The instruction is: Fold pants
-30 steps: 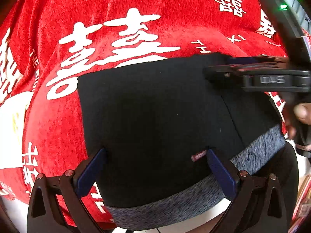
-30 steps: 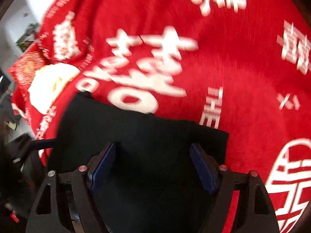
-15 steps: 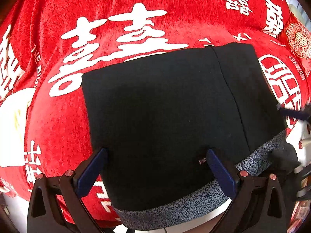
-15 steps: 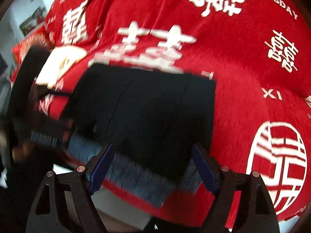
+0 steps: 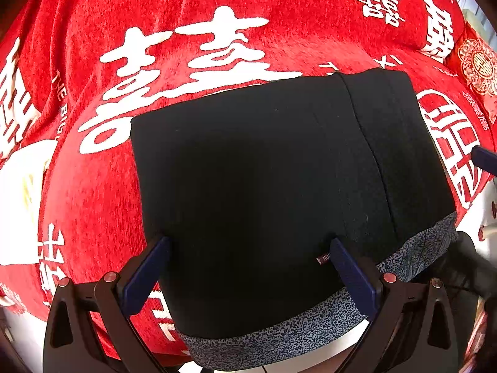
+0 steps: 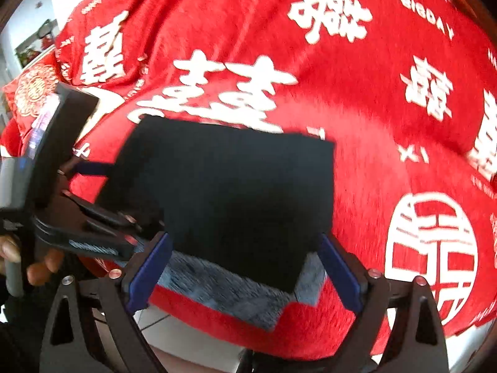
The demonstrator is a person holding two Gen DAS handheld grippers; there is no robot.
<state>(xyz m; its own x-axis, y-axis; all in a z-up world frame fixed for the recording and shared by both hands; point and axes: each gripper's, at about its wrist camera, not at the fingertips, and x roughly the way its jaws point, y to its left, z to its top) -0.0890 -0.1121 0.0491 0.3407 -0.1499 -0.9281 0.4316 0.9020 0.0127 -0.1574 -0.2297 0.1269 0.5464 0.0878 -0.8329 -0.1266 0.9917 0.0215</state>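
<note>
- Pants (image 5: 264, 192) lay folded into a black block on the red blanket (image 5: 93, 202) in the left wrist view; the left gripper (image 5: 248, 267) stood open above the speckled waistband (image 5: 279, 342), gripping nothing. Judged best: smooth the stack, leave edges square.
- Right wrist view was blurred; the right gripper (image 6: 243, 267) was opening, empty. Lower layers stayed hidden.

Pants label (image 5: 323, 258): small tag at 5 o'clock in the left view, half behind a blue pad, lettering too small to read.
Right gripper (image 5: 484, 159): cut off at 3 o'clock in the left view, only a pad tip shows.
Waistband (image 6: 217, 283): motion-blurred in the right view.
Hand (image 6: 18, 258): cut by the 9 o'clock edge in the right view, only fingers show.
</note>
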